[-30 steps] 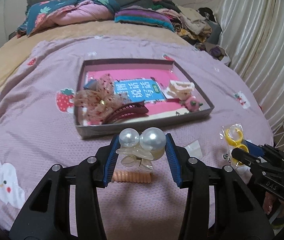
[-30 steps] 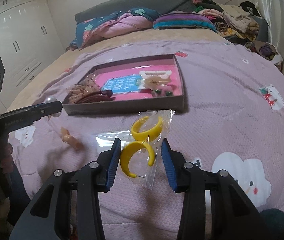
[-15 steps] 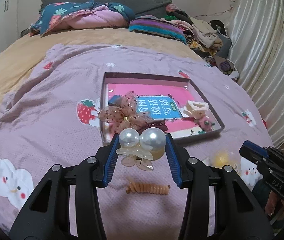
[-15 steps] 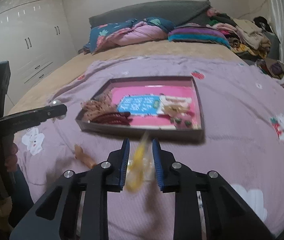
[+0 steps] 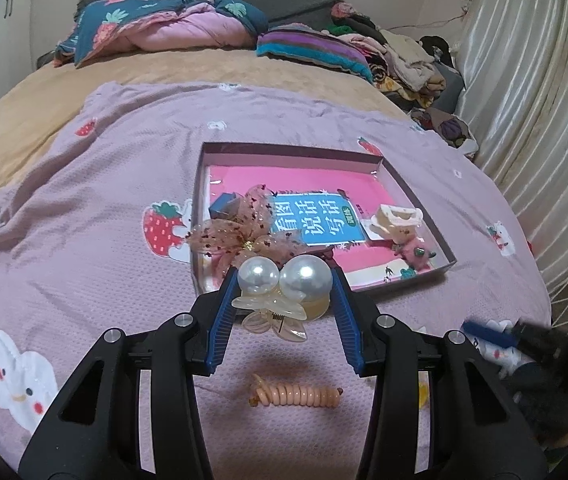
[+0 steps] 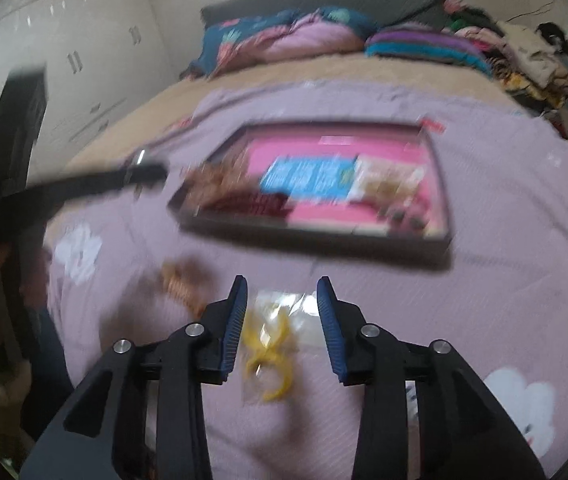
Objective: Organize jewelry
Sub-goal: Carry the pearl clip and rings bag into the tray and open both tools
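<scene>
My left gripper [image 5: 284, 292] is shut on a pearl hair clip [image 5: 284, 282] with two big pearls and holds it above the bedspread, just in front of the shallow box [image 5: 420, 200]. The box has a pink floor and holds a mesh bow [image 5: 239, 232], a cream claw clip [image 5: 398, 216] and other pieces. A peach spiral hair tie [image 5: 296, 396] lies on the bed below the left gripper. My right gripper [image 6: 281, 300] is open in a blurred view. A clear bag with yellow hoop earrings [image 6: 269, 356] lies on the bed between and below its fingers.
The lilac bedspread [image 5: 83, 240] has strawberry and cloud prints. Pillows and piled clothes [image 5: 404, 56] lie at the bed's far end. A curtain [image 5: 532, 120] hangs on the right. White wardrobes [image 6: 63, 60] stand on the left. The right gripper also shows in the left wrist view [image 5: 496, 336].
My right gripper has opened and let the bag of yellow earrings drop onto the bed. My left gripper has lifted and drawn back, still holding the pearl clip.
</scene>
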The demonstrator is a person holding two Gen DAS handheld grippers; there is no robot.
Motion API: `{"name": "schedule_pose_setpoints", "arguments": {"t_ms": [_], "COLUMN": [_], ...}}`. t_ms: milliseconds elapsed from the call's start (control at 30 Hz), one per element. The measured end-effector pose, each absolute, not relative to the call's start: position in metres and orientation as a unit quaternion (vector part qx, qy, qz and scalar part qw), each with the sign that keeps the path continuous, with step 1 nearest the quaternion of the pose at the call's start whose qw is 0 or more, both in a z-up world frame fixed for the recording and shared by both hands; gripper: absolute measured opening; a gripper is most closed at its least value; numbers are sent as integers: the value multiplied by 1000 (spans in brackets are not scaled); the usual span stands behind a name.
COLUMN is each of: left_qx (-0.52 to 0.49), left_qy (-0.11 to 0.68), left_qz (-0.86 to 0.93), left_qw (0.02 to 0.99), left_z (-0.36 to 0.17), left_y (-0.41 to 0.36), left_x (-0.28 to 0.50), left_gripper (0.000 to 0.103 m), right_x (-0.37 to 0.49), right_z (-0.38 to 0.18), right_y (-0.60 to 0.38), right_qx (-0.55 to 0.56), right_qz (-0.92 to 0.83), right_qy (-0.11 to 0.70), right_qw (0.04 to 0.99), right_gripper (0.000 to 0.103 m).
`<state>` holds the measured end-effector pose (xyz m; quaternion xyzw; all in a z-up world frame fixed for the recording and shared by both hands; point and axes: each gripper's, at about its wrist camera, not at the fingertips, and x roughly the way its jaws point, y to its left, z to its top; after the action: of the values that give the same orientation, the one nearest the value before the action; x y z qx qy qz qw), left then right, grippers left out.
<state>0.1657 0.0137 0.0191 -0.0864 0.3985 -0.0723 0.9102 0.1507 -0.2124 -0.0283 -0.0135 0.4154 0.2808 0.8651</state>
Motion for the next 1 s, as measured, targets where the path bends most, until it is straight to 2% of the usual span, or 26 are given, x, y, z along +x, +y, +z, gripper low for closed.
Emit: {"name": "schedule_pose_setpoints", "arguments": {"t_ms": [100, 167, 400, 433, 500, 567, 1000], "left_qx": [-84, -81, -74, -73, -72, -71, -64], "left_qy": [401, 402, 404, 404, 405, 405, 411], "left_qz": [-77, -80, -85, -86, -88, -89, -98], "left_qw": [909, 909, 908, 908, 907, 907, 904], "left_z": [17, 16, 16, 16, 17, 17, 12], "left_y": [9, 7, 0, -1, -2, -4, -14], "left_x": [169, 171, 183, 186, 190, 195, 233], "left_gripper": [37, 37, 37, 37, 37, 37, 37], "right_x": [142, 137, 136, 136, 138, 140, 176], "right_z": [-45, -52, -73, -76, -80, -82, -31], "right_y": [-201, -193, -180, -179, -179, -180, -205], "right_qx": [-30, -42, -68, -73, -78, -80, -33], "right_qz": [294, 296, 291, 287, 284, 285, 279], "right_qy": [433, 434, 448, 450, 453, 455, 402], "right_qw": [852, 850, 843, 843, 841, 840, 871], "right_gripper": [45, 55, 56, 55, 42, 35, 34]}}
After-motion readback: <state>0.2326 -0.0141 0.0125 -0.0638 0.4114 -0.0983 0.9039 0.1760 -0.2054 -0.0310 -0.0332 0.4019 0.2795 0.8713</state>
